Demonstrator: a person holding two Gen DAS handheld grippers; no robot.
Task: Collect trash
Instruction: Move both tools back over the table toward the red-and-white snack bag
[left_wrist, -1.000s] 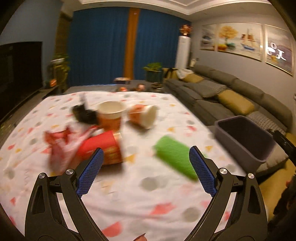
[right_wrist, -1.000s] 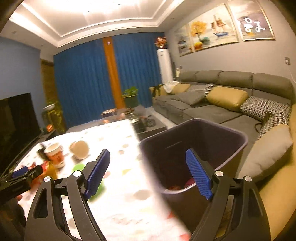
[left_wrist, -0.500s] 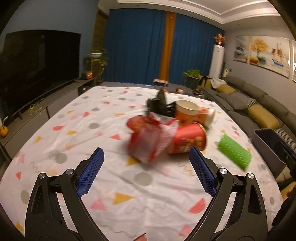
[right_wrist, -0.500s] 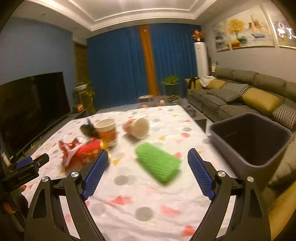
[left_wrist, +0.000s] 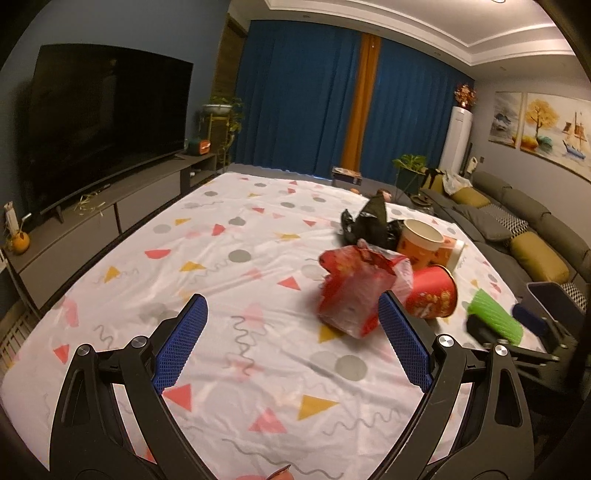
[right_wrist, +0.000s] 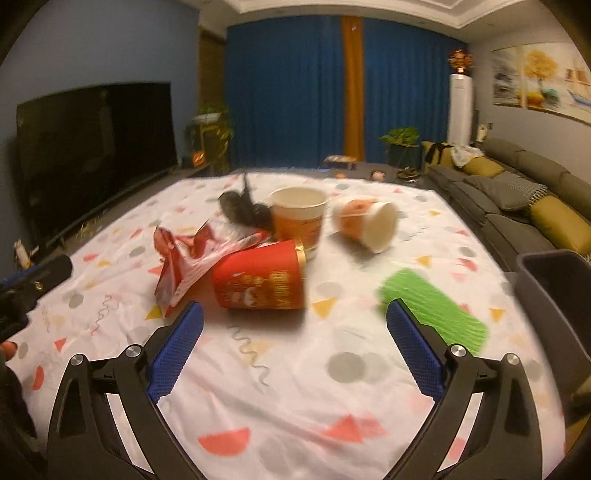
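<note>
Trash lies on a table under a patterned white cloth (right_wrist: 280, 387): a red cup on its side (right_wrist: 260, 282) (left_wrist: 432, 297), a crumpled red-and-clear wrapper (right_wrist: 188, 258) (left_wrist: 360, 291), an upright paper cup (right_wrist: 298, 218) (left_wrist: 419, 243), a tipped paper cup (right_wrist: 367, 223), a black bag (right_wrist: 242, 208) (left_wrist: 369, 223) and a green foam sleeve (right_wrist: 432, 312) (left_wrist: 493, 317). My left gripper (left_wrist: 291, 347) is open and empty, left of the wrapper. My right gripper (right_wrist: 291, 349) is open and empty, just short of the red cup and green sleeve.
A dark grey bin (right_wrist: 554, 291) (left_wrist: 554, 306) stands off the table's right edge. A grey sofa (right_wrist: 517, 199) runs along the right wall. A TV (left_wrist: 99, 129) on a low cabinet stands along the left. The left gripper shows at the right wrist view's left edge (right_wrist: 33, 280).
Both grippers have swung left: the bin slid from in front of the right gripper to its right edge, and the trash pile shifted right in the left wrist view. Both stayed open.
</note>
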